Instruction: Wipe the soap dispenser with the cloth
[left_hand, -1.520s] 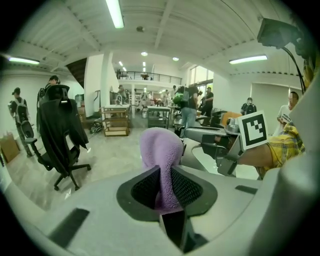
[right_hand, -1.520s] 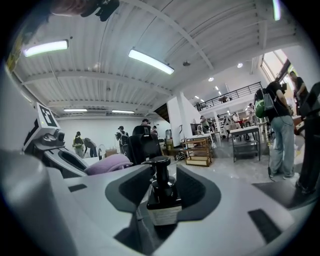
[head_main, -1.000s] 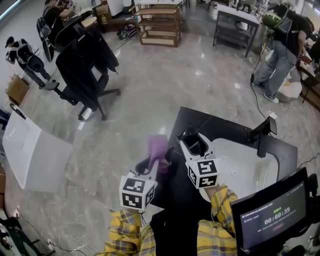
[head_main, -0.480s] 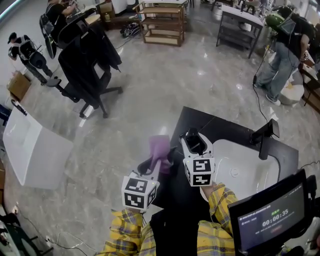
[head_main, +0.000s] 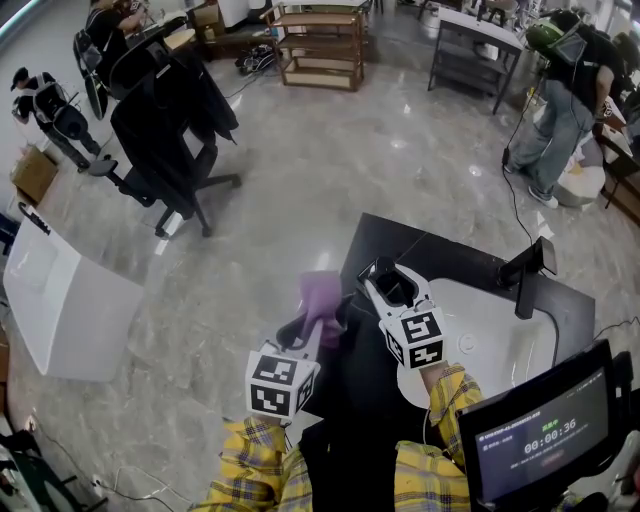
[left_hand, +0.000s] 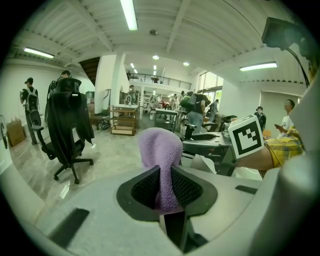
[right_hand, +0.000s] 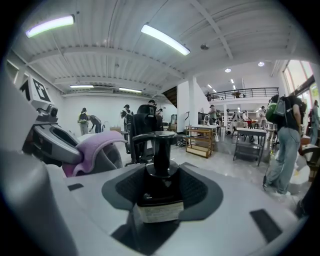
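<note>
One grey stone floor (head_main: 330, 150) fills most of the head view. On it stand one black office chair (head_main: 170, 140) draped with dark clothing and one wooden rack (head_main: 320, 50). Three people are on it too: one at the far right (head_main: 560, 100) and two at the upper left.

One black surface (head_main: 440, 255) lies at the lower right. It carries one white sink (head_main: 490, 330) with one black faucet (head_main: 525, 275) at its far rim. One monitor (head_main: 540, 430) stands at the bottom right corner.

Two grippers are held side by side above the surface's near left edge, each bearing one marker cube. The left gripper (left_hand: 165, 187) is clamped on the one purple cloth (left_hand: 161, 150). The cloth's lower part is pinched between the pads, and its rounded top rises above them.

The right gripper (right_hand: 159, 195) has the one black soap dispenser (right_hand: 156, 142) upright between its pads. Its jaws have just been closing, and the pads sit against the bottle's sides, gripping it. The pump head stands above the jaws.

From the head view, the cloth (head_main: 320, 292) is near the dispenser (head_main: 392, 287), on its left.
</note>
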